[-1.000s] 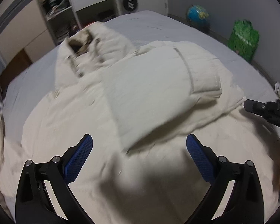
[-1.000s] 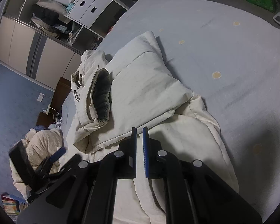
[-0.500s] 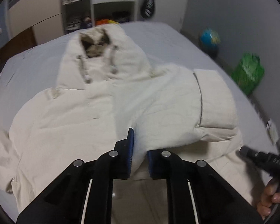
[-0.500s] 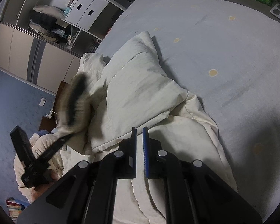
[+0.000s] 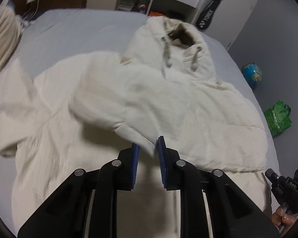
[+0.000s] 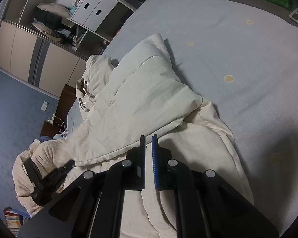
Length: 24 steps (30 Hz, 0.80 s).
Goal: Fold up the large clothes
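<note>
two hand-held grippers [image 5: 146,146] [image 6: 148,138], one cream jacket [image 5: 168,99].

Cream hooded jacket [image 5: 168,103]: matt, quilted, puffy cloth. Bed sheet [image 6: 238,49]: smooth, pale-grey cloth. Left gripper [image 5: 147,148]: matt black plastic, ribbed blue pads, shiny metal pins.

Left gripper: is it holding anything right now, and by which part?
Yes. The left gripper pinches the cream hooded jacket by the cuff end of its folded-over sleeve.
</note>
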Each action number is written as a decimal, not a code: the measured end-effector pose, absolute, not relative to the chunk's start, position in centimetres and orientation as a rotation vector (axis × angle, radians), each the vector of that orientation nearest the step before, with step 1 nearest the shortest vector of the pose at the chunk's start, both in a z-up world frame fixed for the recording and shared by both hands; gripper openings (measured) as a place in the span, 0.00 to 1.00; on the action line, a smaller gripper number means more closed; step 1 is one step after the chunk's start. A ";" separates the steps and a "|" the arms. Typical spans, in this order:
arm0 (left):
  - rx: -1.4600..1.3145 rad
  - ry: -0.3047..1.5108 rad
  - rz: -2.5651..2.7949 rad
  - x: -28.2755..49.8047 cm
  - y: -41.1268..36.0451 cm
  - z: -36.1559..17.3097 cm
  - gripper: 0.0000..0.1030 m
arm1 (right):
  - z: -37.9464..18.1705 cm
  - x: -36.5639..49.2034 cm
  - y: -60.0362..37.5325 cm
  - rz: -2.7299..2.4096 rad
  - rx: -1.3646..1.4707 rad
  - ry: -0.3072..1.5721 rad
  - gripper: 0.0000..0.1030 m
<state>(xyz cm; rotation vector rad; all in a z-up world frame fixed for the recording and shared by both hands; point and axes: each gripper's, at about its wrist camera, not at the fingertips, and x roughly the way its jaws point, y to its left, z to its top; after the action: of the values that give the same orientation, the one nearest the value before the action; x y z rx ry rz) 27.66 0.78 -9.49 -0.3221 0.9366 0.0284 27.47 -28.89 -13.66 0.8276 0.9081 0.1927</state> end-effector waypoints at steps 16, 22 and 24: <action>-0.306 0.896 0.127 22.5 7.0 -8.1 0.93 | -13.6 27.6 -29.1 0.192 0.819 0.910 0.05; -0.333 0.906 0.207 21.4 12.8 -6.4 0.94 | -13.0 27.4 -28.6 0.193 0.784 0.901 0.05; -0.350 0.905 0.251 20.9 15.3 -6.1 0.94 | -12.7 27.3 -28.4 0.196 0.770 0.894 0.14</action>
<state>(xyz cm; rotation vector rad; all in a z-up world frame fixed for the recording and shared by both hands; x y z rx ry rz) 20.87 15.27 -6.10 -0.3496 0.9049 0.2510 27.26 -28.43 -12.75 0.7696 0.8943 0.1963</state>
